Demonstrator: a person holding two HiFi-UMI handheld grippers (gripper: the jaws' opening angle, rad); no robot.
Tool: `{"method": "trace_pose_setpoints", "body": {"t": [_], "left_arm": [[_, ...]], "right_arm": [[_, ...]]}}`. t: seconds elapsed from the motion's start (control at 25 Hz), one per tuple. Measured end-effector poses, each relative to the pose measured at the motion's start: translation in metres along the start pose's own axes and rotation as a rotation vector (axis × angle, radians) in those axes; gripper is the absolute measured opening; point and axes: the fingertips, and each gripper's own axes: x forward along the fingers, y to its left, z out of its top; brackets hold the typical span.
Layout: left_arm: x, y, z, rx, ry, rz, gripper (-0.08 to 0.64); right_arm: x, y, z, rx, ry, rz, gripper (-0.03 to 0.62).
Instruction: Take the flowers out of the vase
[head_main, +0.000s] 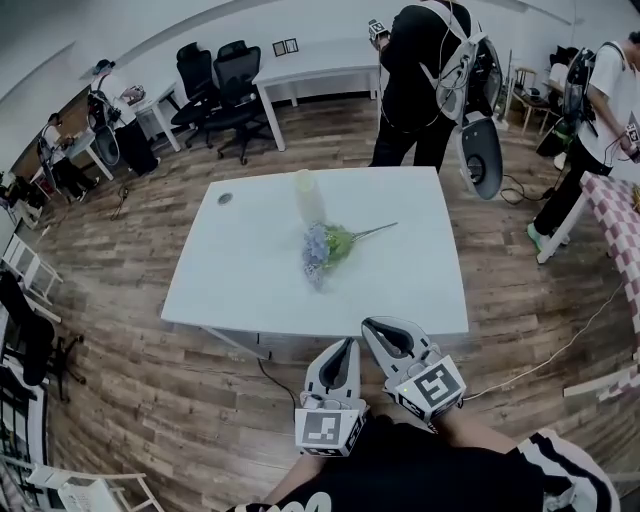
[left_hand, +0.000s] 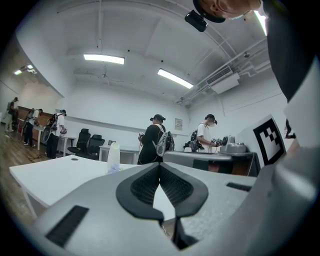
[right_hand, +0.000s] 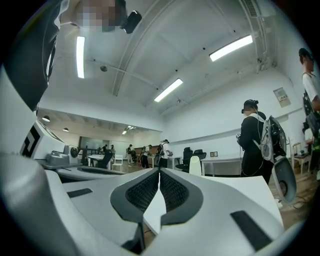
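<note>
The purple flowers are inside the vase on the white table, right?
Not quite. The purple flowers are not inside the vase. They lie on the white table beside it, and the vase stands upright. The head view shows this.

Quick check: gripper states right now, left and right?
Left gripper: closed, holding nothing.
Right gripper: closed, holding nothing.

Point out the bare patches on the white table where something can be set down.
The table is bare on its right side, from the flowers to the right edge, and along the near edge. The left half is free too, on the near side of the small dark disc. Only the middle is crowded: the vase stands just behind the flowers.
</note>
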Motion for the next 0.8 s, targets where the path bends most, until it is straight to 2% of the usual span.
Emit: {"method": "trace_pose_setpoints", "body": {"t": [0.12,0.4,0.6,0.8], "left_arm": [[0.002,0.001,0.002,-0.007,-0.007,-0.002,0.005],[-0.008,0.004,0.002,-0.021,-0.017,0.055,0.005],[-0.018,0.011,-0.008,-0.048,-0.007,0.088,0.005],[-0.020,0.010,-0.003,-0.057,-0.029,0.080,0.005]], "right_arm": [[0.000,-0.002,-0.006,0.030,0.002,-0.005,0.021],[-0.008,-0.009,-0.004,0.079,-0.008,-0.005,0.022],[-0.003,0.004,-0.006,0.065,-0.006,0.028,0.021],[-0.007,0.013,-0.003,0.054,0.003,0.044,0.023]]}}
